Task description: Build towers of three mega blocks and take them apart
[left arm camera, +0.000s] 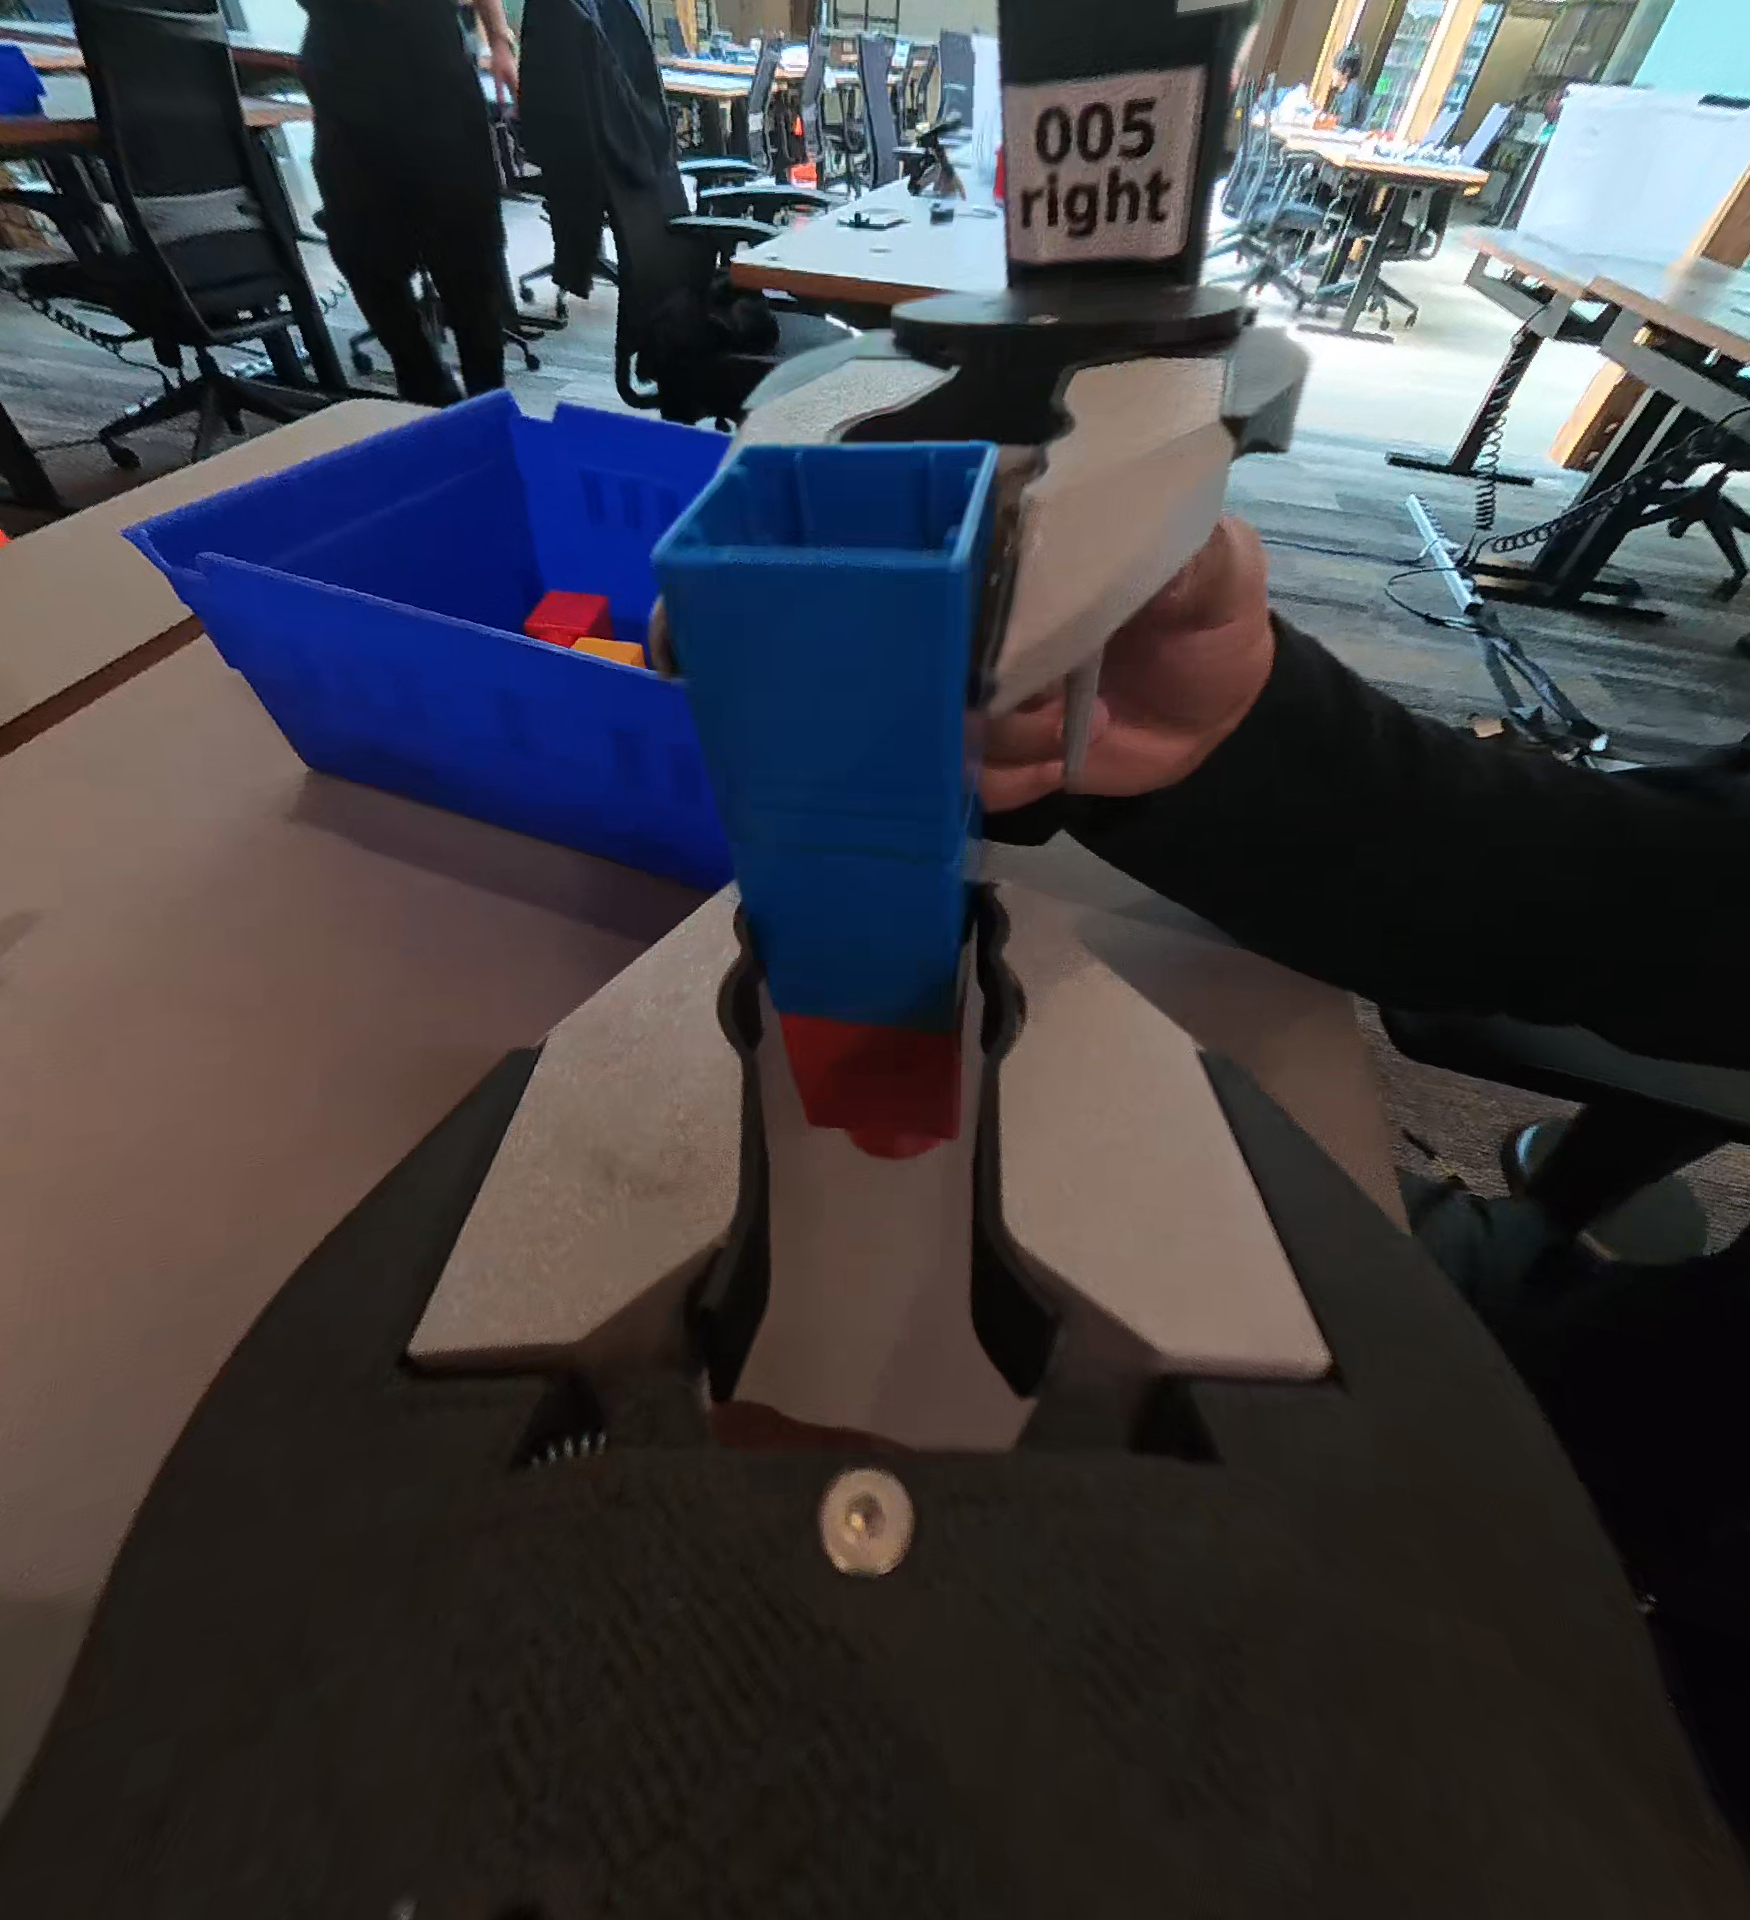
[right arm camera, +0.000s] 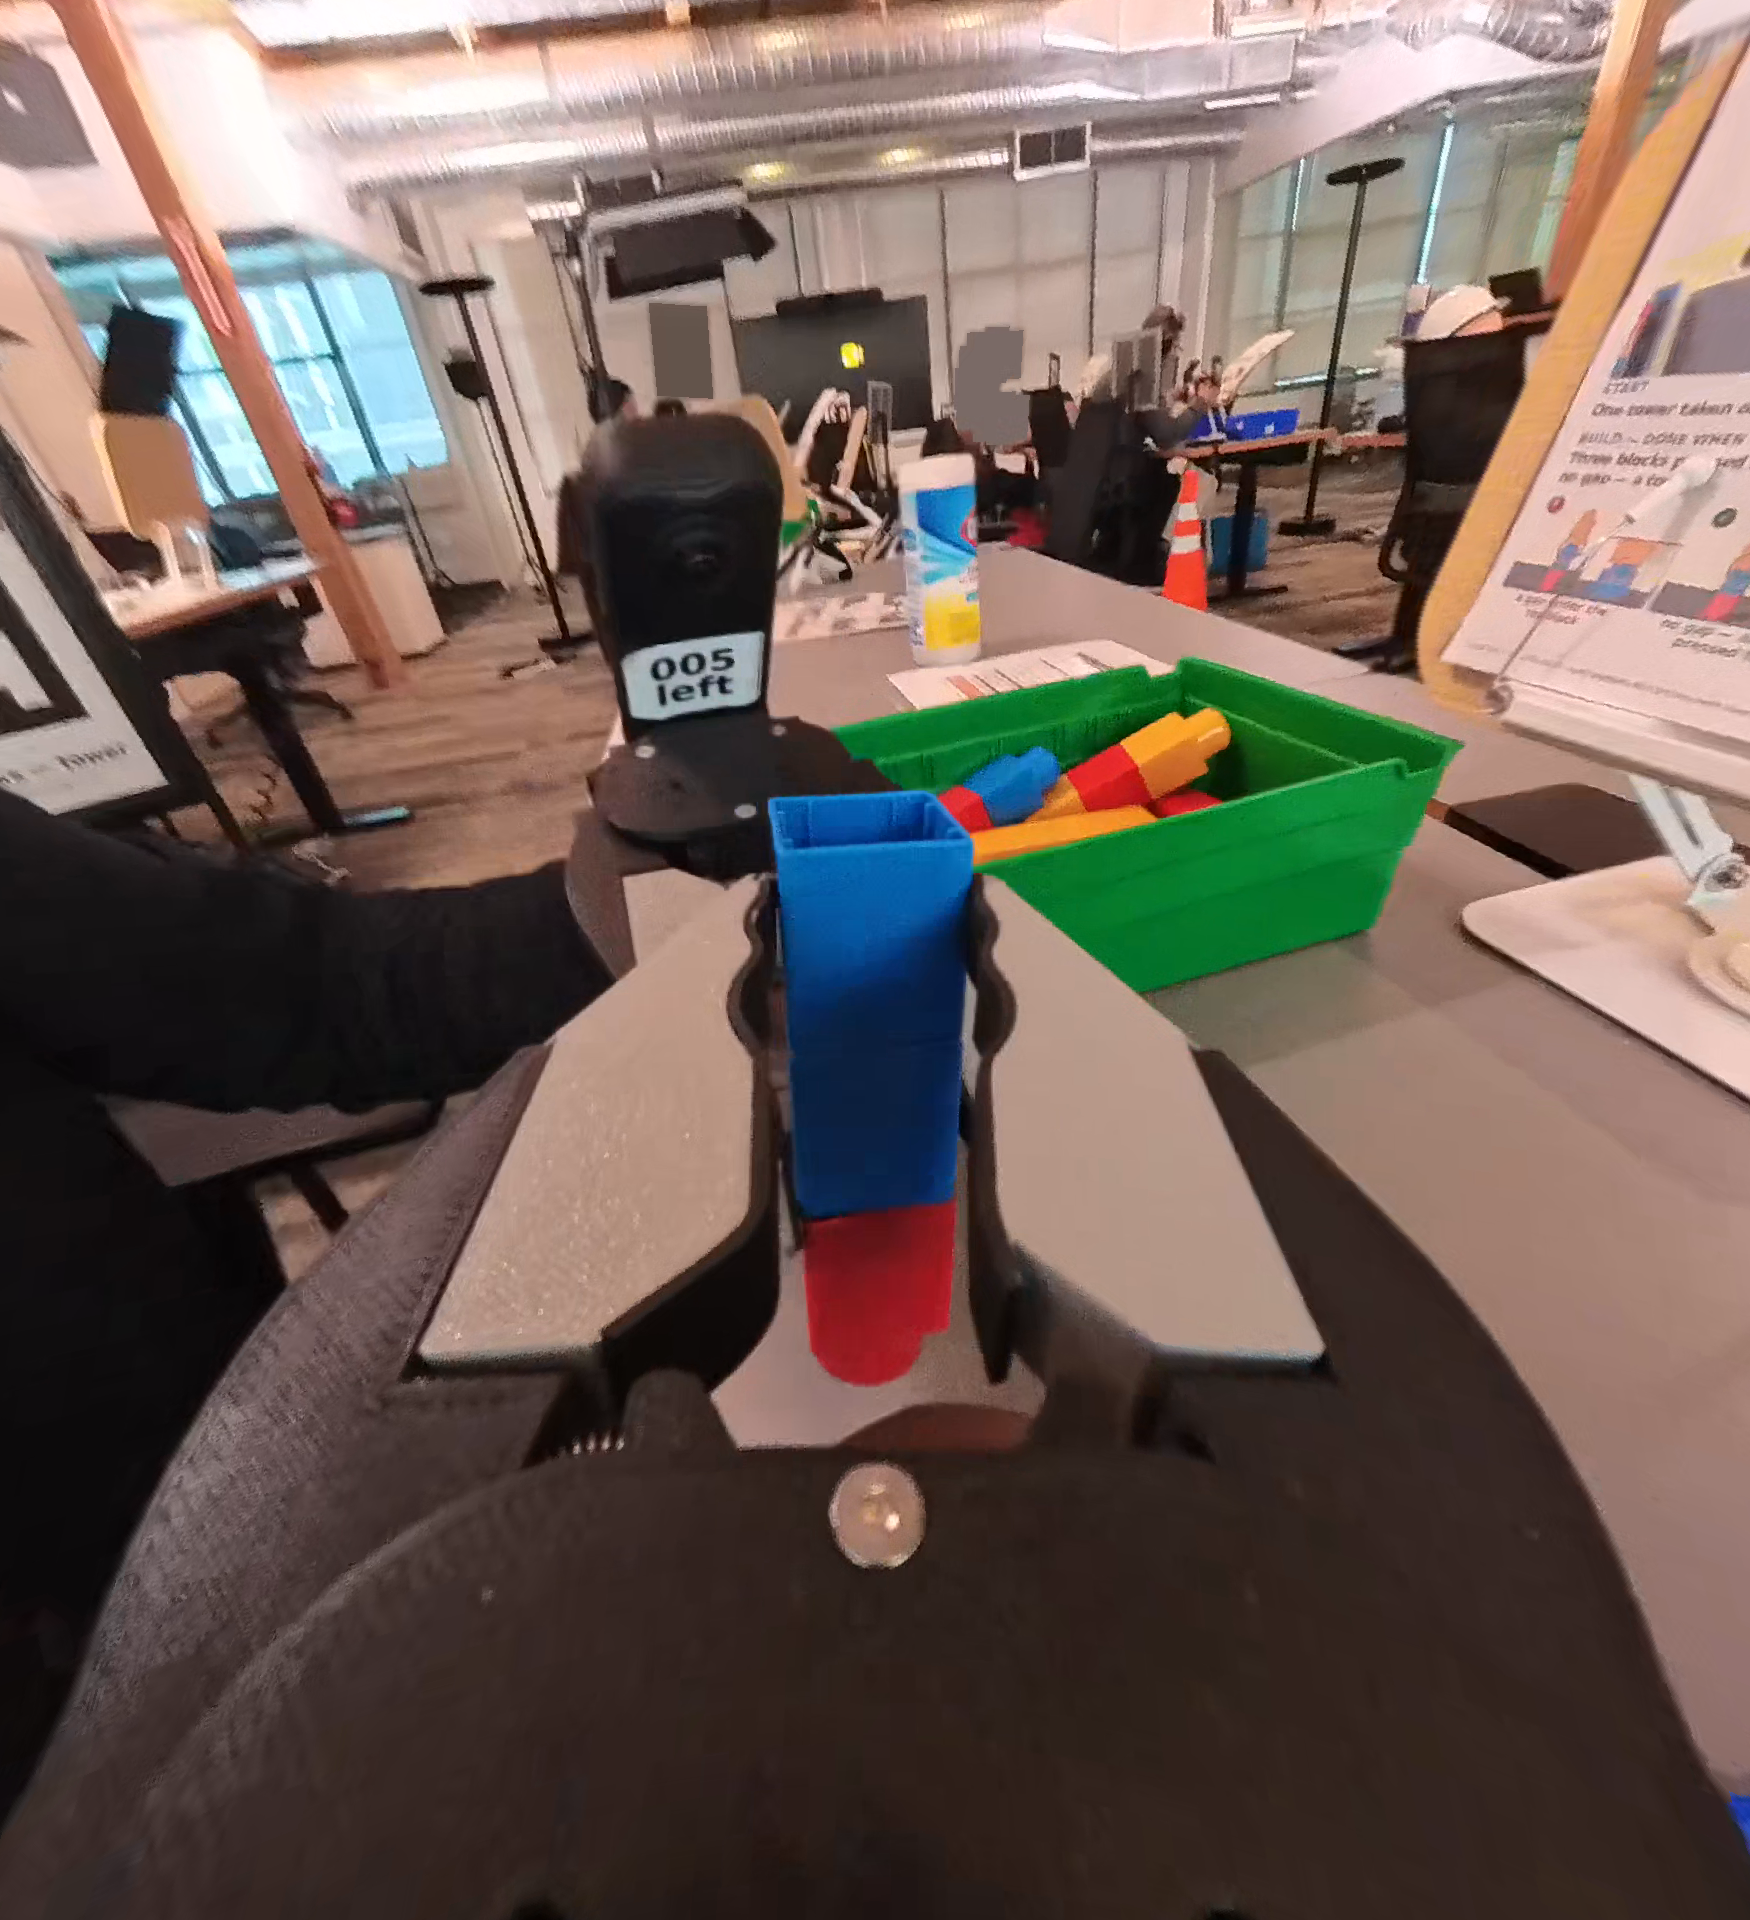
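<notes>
As you hold it off the desk, tower: three mega blocks [left arm camera: 840,727], blue, blue, red, pressed together, hollow blue end up, red stud down, in the air near the desk [left arm camera: 175,1039] edge your arms reach over.
Left gripper [left arm camera: 860,966]: narrowly open, pads pressed on both sides of the lower blue block, just above the red one.
Right gripper [right arm camera: 871,956]: equally narrow, fingers clamped on the upper blue block, below its open rim.
Your right hand [left arm camera: 1162,675]: wrapped round its gripper handle, black sleeve.
Blue bin [left arm camera: 383,675]: on the desk beyond the tower, left in the left wrist view, holding a loose red block [left arm camera: 564,618] and an orange block [left arm camera: 611,652].
Green bin [right arm camera: 1266,904]: farther in from the edge, holding several assembled towers [right arm camera: 1141,769].
Wipes canister [right arm camera: 938,561]: upright behind the green bin.
Instruction stand [right arm camera: 1629,935]: near the desk's right edge in the right wrist view.
</notes>
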The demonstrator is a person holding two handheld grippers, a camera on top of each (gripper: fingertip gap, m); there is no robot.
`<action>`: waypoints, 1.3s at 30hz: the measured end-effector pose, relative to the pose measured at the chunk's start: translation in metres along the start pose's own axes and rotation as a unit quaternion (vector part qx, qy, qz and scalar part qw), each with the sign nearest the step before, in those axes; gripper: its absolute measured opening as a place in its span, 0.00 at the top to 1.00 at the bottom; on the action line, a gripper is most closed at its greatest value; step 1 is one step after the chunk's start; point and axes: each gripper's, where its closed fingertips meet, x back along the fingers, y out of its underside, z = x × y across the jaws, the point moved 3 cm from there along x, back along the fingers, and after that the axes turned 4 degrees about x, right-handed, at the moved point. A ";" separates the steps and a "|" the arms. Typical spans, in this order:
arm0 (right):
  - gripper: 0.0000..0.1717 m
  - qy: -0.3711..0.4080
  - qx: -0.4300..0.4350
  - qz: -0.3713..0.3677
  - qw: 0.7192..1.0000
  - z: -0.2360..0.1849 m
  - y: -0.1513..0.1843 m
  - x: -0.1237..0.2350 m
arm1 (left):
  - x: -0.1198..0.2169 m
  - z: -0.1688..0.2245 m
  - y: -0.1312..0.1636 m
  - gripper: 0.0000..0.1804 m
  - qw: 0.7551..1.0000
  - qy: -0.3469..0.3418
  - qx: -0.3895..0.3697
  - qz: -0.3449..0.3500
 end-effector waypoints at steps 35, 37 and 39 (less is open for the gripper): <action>0.82 -0.047 -0.035 0.020 0.998 0.002 -0.001 0.012 | 0.044 -0.005 -0.041 0.80 0.972 0.064 0.091 0.209; 0.82 -0.044 -0.033 0.021 0.998 0.002 -0.001 0.013 | 0.043 -0.005 -0.041 0.80 0.971 0.061 0.090 0.213; 0.82 -0.047 -0.037 0.032 0.998 0.001 -0.003 0.014 | 0.044 -0.004 -0.043 0.80 0.970 0.059 0.086 0.219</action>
